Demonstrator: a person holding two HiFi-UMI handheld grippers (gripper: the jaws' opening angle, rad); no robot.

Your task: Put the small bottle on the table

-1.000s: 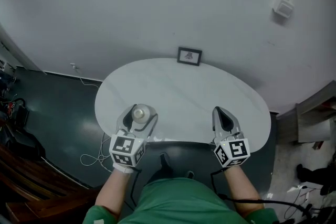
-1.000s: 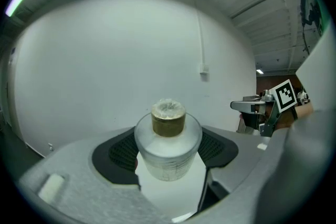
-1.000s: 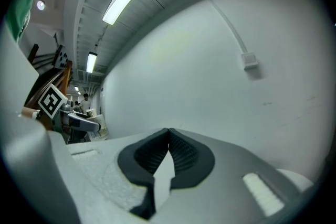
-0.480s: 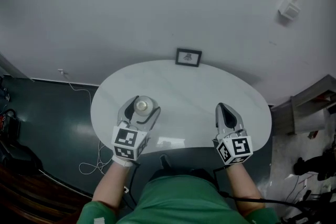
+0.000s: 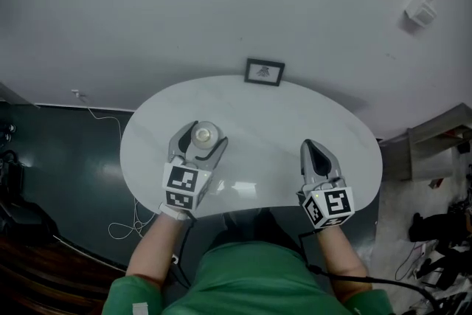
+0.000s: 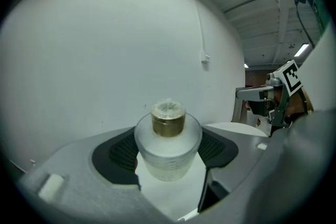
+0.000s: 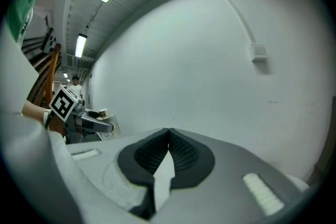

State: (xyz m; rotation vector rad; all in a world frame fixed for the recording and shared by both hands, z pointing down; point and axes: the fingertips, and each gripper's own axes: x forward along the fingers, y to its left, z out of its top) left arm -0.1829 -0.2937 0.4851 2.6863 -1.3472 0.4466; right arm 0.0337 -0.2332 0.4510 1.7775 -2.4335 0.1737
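The left tool (image 5: pixel 206 135) has its jaws pressed on the sides of a small frosted-glass bottle with a gold cap (image 6: pixel 168 140). The bottle stands upright over the left part of the white oval surface (image 5: pixel 265 122), which lies directly below; base contact is unclear. The right tool (image 7: pixel 168 136), jaws together and empty, sits well apart.

**White oval table with a frame at its far edge**

The white oval table (image 5: pixel 258 118) has a glossy top that reflects light near its front edge, just behind both pairs of jaws. A small dark picture frame (image 5: pixel 265 72) stands at the table's far edge by the wall. It is well beyond the jaw tips, roughly midway between the left gripper (image 5: pixel 206 133) and the right gripper (image 5: pixel 308 147). The small bottle (image 5: pixel 203 133) is upright between the left jaws over the tabletop. Whether its base touches the surface cannot be told.
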